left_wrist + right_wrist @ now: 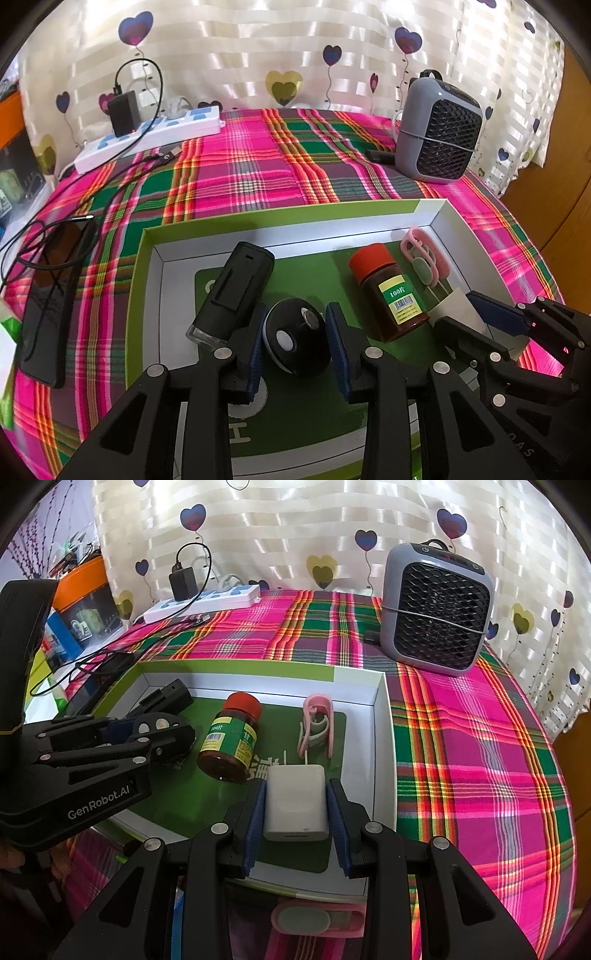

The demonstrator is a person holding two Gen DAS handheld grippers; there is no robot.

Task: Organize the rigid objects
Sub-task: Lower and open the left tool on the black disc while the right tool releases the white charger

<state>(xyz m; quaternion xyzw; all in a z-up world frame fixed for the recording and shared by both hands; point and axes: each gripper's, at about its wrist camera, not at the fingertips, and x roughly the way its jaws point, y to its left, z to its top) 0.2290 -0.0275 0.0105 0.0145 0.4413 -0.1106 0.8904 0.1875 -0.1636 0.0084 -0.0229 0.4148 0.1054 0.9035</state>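
Lifting the left gripper (297, 343) straight up, jaws parted beside the black round gadget (295, 338) in the tray (439, 221), avoids nudging it; right gripper (295, 812) pinches the white charger (295, 805).

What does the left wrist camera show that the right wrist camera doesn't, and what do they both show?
Only the left wrist view shows the left gripper head-on, pads either side of the round black gadget with small gaps. Only the right wrist view shows the right gripper around the white charger and a pink case below the box. Both show the green box, brown bottle, pink clip and grey fan.
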